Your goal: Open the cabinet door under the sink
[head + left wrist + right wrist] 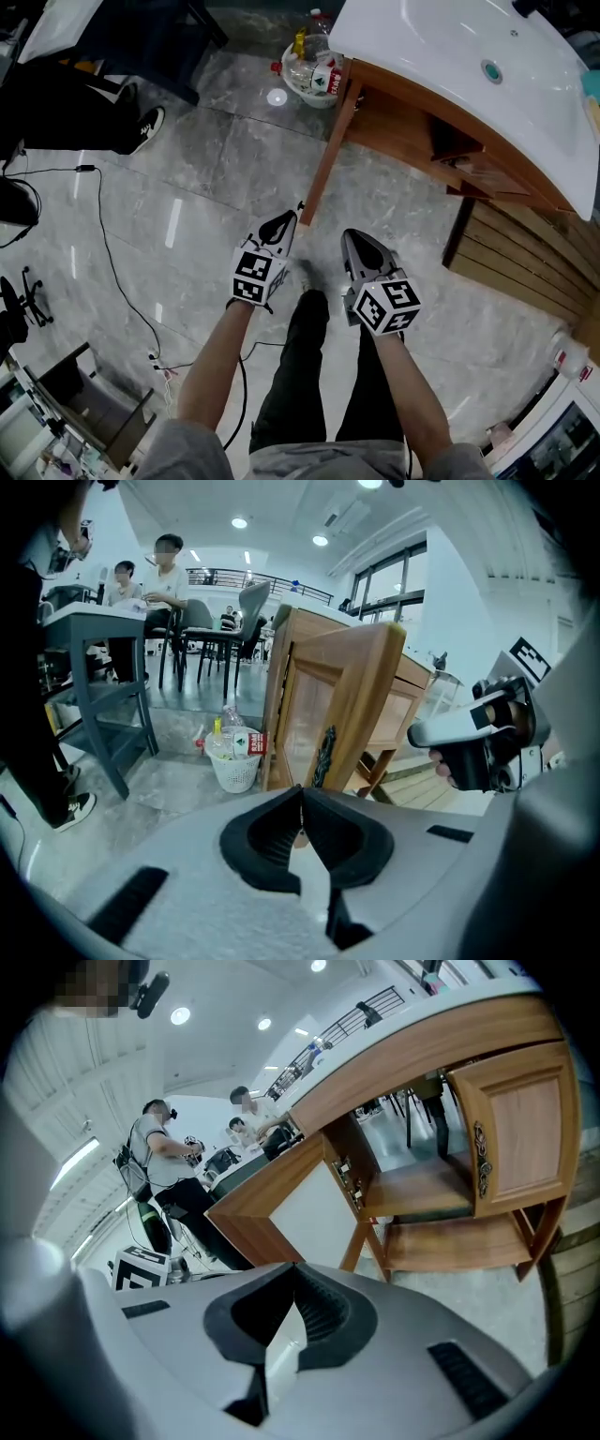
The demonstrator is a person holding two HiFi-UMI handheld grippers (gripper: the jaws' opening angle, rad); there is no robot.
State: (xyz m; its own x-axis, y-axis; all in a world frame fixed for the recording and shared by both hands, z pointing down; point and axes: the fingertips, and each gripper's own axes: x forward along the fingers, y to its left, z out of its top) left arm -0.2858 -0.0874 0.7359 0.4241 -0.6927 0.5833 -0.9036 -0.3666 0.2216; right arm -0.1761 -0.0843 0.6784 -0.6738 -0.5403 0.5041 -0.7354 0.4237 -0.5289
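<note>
Now the wooden cabinet door (347, 696) is standing swung open, dark handle (325, 755) seemingly ornate; left gripper (301, 799) and right gripper (295, 1274) are both sitting closed, gripping nothing.

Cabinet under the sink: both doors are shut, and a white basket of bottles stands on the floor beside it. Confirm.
Wrong on the doors: one door stands swung wide open, as the left gripper view shows; only the other door is shut. The white basket of bottles does stand on the floor beside the cabinet.
</note>
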